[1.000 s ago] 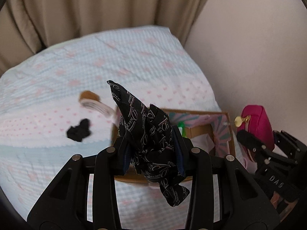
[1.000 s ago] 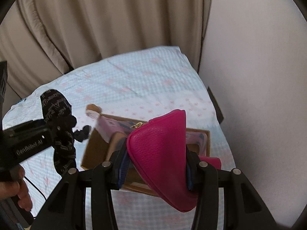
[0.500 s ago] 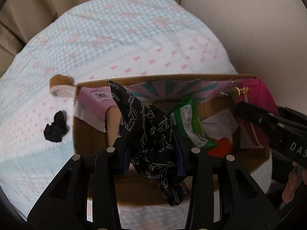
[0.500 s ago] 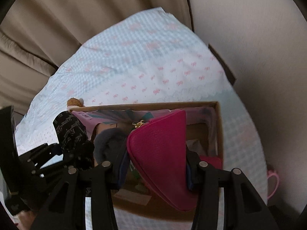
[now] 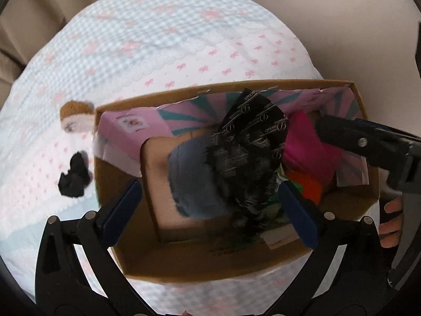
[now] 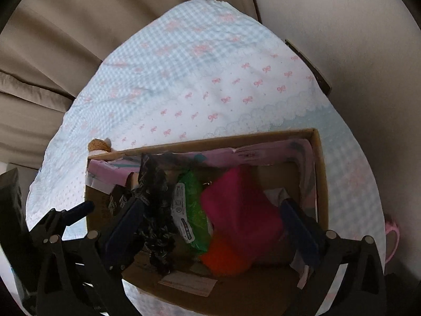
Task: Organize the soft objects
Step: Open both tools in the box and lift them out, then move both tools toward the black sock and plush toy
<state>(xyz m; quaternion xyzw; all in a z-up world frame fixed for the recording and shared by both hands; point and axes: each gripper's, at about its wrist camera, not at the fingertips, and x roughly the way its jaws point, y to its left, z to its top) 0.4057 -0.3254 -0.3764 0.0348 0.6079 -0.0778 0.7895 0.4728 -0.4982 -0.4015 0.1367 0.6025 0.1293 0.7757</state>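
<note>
Opening wide just now, the left claw (image 5: 210, 208) is letting the black scarf (image 5: 250, 152) fall into the cardboard box (image 5: 236, 263) on the bed, while the right claw (image 6: 213, 226) is releasing the pink pouch (image 6: 236, 210) there too, so both look sorted.

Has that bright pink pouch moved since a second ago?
Yes. The pink pouch was clamped above the cardboard box; the right gripper jaws have just opened, and it now sits down inside the box.
</note>
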